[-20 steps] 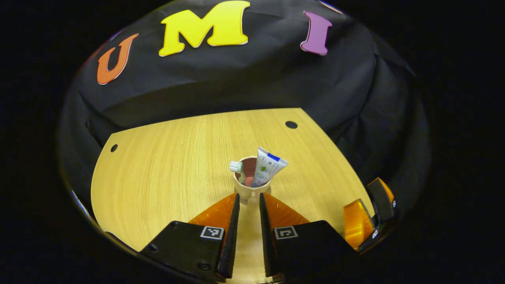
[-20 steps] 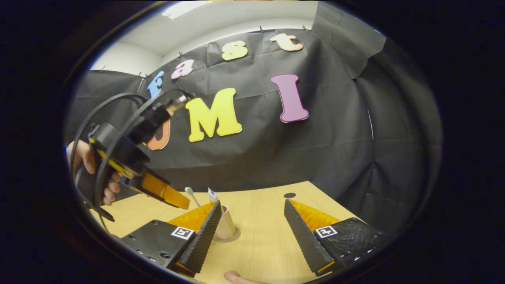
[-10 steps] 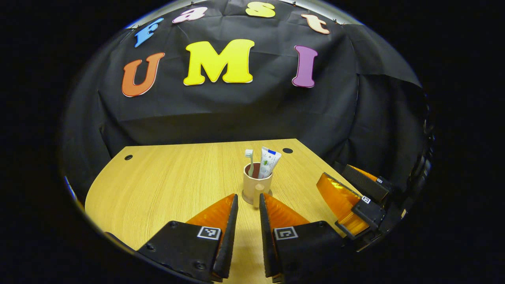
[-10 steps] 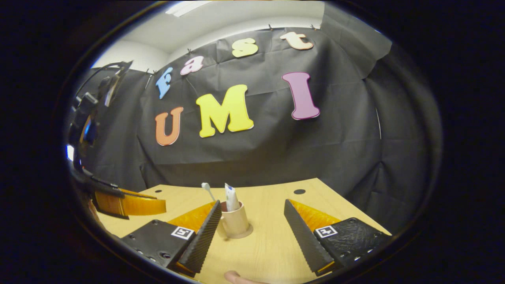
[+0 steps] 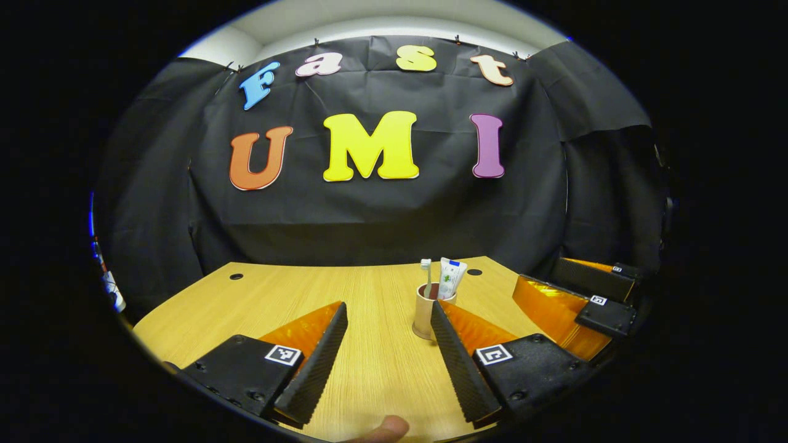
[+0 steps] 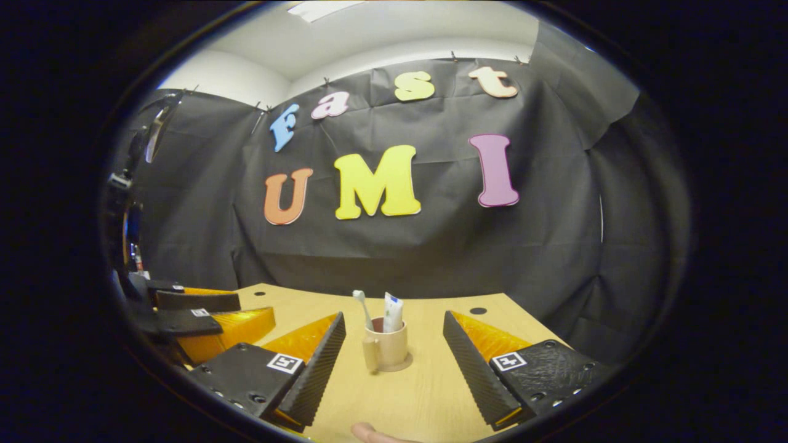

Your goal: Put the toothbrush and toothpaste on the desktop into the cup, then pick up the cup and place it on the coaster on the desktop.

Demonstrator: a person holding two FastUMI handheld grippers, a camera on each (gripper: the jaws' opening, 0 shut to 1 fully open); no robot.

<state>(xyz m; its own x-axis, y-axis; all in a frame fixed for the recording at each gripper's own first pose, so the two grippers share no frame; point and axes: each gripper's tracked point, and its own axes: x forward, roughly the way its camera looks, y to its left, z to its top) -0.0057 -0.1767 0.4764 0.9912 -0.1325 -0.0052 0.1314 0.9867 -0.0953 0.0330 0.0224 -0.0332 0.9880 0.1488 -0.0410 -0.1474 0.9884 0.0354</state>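
Orange-and-black left gripper (image 5: 385, 317): fingers spread wide, holding nothing, touching nothing; a second ago the same fingers stood a narrow slot apart just short of the cup, so the jaws have parted and the tool has drawn back and levelled out. Right gripper (image 6: 394, 335): fingers wide apart, holding nothing, gap unchanged from a second ago; it also shows at the right edge of the left gripper view (image 5: 572, 301). Beige cup (image 6: 386, 351): upright on the round coaster (image 6: 403, 365) on the pale wood desktop (image 6: 425, 394), between the right gripper's fingers but apart from both; in the left gripper view the cup (image 5: 425, 317) sits just beyond the right-hand finger, partly behind its tip. Toothbrush (image 6: 362, 307): standing in the cup, head up, leaning left. Toothpaste (image 6: 392, 312): standing in the cup to the right of the brush, flat end up. Fingertip (image 6: 369, 433): a person's, at the near edge of the desktop.
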